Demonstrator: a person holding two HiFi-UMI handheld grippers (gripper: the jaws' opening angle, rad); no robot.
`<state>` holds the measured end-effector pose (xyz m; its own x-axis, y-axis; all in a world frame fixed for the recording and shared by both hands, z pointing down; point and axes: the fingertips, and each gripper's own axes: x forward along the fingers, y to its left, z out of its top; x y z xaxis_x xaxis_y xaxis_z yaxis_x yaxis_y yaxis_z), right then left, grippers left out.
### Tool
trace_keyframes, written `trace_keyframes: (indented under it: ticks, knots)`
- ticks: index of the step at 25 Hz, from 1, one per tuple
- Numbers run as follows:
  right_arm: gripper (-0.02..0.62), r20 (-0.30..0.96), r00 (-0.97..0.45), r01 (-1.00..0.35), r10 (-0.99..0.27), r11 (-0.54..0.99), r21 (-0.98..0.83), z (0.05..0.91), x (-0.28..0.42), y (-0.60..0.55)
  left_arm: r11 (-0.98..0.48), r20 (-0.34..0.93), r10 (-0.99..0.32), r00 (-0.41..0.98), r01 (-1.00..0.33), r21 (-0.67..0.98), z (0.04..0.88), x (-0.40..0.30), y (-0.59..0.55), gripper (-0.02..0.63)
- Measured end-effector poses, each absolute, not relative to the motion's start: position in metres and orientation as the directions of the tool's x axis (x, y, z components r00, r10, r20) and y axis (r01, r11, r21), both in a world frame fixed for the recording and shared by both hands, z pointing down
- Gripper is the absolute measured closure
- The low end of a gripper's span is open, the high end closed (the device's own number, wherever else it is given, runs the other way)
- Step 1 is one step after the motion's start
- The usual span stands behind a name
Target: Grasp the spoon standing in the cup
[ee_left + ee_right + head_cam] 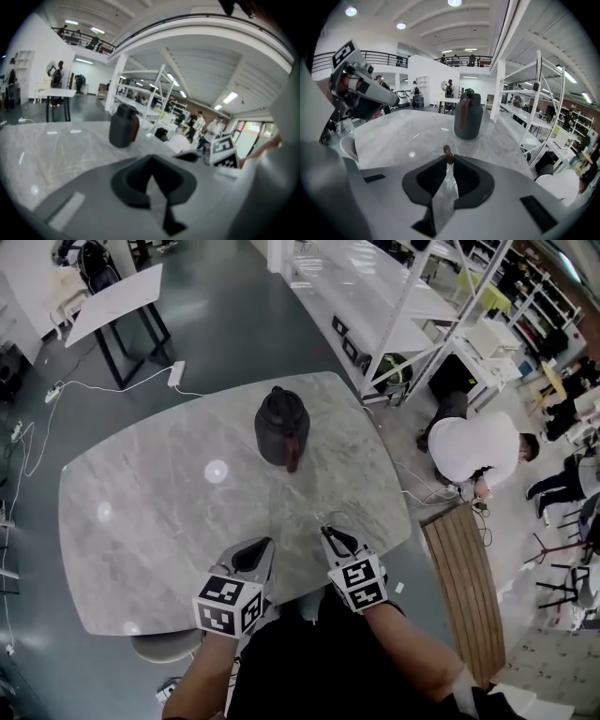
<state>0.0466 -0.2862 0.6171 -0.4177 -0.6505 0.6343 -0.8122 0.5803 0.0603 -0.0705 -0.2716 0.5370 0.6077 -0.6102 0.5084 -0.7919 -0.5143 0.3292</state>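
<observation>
Spoon (pixel 448 150) tip pinched btwn right gripper (pixel 448 161) jaws.

The right gripper (pixel 448 158) has its two jaws almost together, and their tips pinch the brown end of the spoon (pixel 448 150) over the grey marble table (pixel 408 131). Farther back on the table a dark jug (pixel 468 117) stands upright. The left gripper (pixel 392 99) with its marker cube (pixel 344 54) shows at the upper left, well apart from the jug.
</observation>
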Motion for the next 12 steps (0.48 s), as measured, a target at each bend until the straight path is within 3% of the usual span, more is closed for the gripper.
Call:
trace_keyframes:
  ticks: [12]
  knots:
    - [0.557, 0.499, -0.475, -0.856, -0.725, 0.513, -0.07, 0.537, 0.091, -0.285, -0.535, 0.399, -0.654, 0.642, -0.766, 0.357, 0.495, -0.063, -0.292, 0.597]
